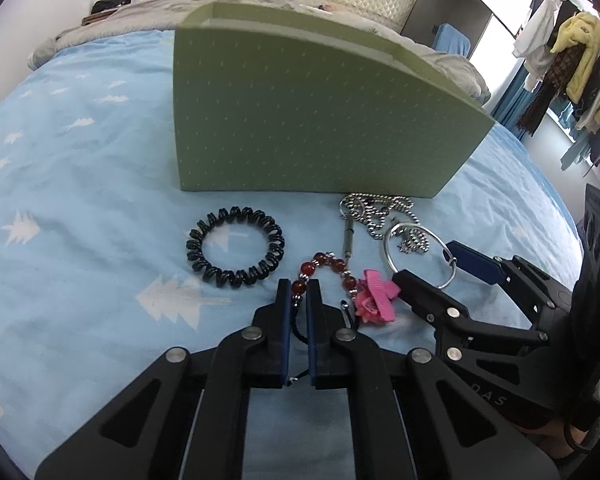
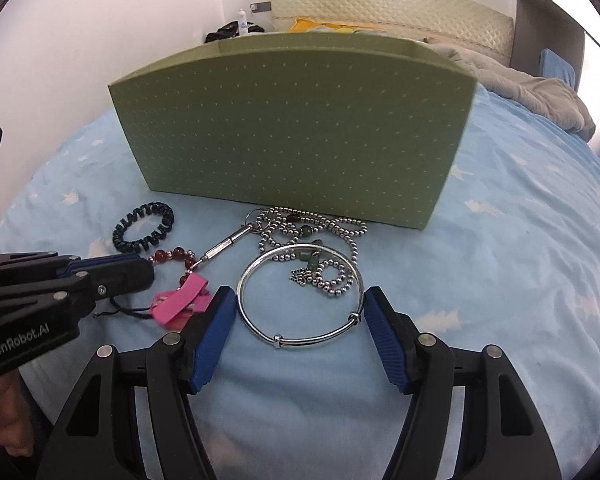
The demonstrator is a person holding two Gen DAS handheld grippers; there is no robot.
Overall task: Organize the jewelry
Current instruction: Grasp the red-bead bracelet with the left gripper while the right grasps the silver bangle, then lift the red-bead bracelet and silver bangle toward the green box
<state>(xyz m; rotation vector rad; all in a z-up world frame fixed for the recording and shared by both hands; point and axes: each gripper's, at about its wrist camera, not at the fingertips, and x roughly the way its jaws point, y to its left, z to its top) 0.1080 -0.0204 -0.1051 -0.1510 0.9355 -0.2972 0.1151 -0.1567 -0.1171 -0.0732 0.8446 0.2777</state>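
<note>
Green cardboard box (image 1: 300, 112) with small pale dots stands on a light blue bedsheet (image 1: 80, 200) printed with white trees, and the jewelry lies in front of it. Near the box's left part lies a black coil hair tie (image 1: 235, 247), flat on the sheet and apart from the other pieces. To its right is a red bead bracelet (image 1: 328, 270) with small silver spacers and a black cord. The left gripper (image 1: 299, 292) is closed on this bracelet: a red bead and the cord sit between its two blue pads, which stand very near each other. Just beside the bracelet lies a pink hair clip (image 1: 374, 298) with a bow.

Further right, a silver ball chain (image 2: 316, 240) with some green stones is heaped close to the box's front wall, and a small metal tube (image 2: 224, 246) is joined to it by a ring. A silver bangle (image 2: 300, 294) lies flat, partly over the chain. The right gripper (image 2: 300, 312) is wide open around the near part of the bangle, one blue pad at each side; its right pad is at the rim, but I cannot tell if it touches. A person's fingers (image 2: 4, 412) show at the lower left edge of the right wrist view.
</note>
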